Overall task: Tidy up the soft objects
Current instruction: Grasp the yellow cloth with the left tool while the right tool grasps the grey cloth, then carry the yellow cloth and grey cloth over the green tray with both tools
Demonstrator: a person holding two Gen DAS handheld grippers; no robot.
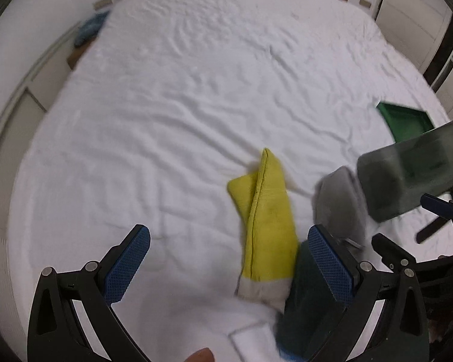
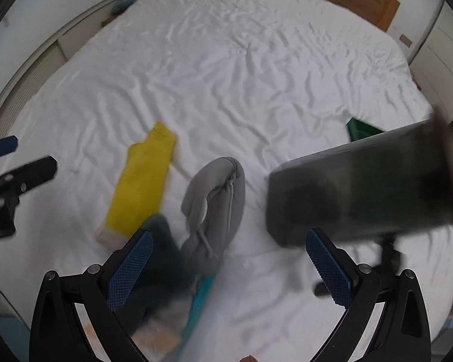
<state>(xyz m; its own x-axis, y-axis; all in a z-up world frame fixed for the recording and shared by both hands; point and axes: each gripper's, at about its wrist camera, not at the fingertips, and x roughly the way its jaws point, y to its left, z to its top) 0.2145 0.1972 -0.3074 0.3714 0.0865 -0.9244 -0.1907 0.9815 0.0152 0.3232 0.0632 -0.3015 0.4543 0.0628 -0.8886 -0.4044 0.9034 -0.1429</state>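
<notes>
Probably light and limp, all of it: thin knit fabric that sags, folds and slides a little on the sheet, with nothing fragile. Best taken at a doubled edge or a thick fold, where two layers give the pads something to bite.

Yellow-green sock with a pale grey cuff lying lengthwise on the white, wrinkled bed sheet, toe far, cuff near. Soft grey fabric piece with a drawstring cord, folded into a loop, lying just right of it. Dark green-black cloth lying near the camera between the two, touching or overlapping the sock's cuff end; blurred, so hard to say which. Something turquoise showing under it, too smeared to name.

Left gripper spread wide, empty; sock lying just inside the right-hand pad, dark cloth under or behind that pad, bare sheet beneath the left one. Right gripper likewise wide open and holding nothing; grey piece running down between the jaws toward the left pad, apparently not touched by either.

Dark blurred box-like object at the right, partly hiding a green tray on the far right of the bed.
</notes>
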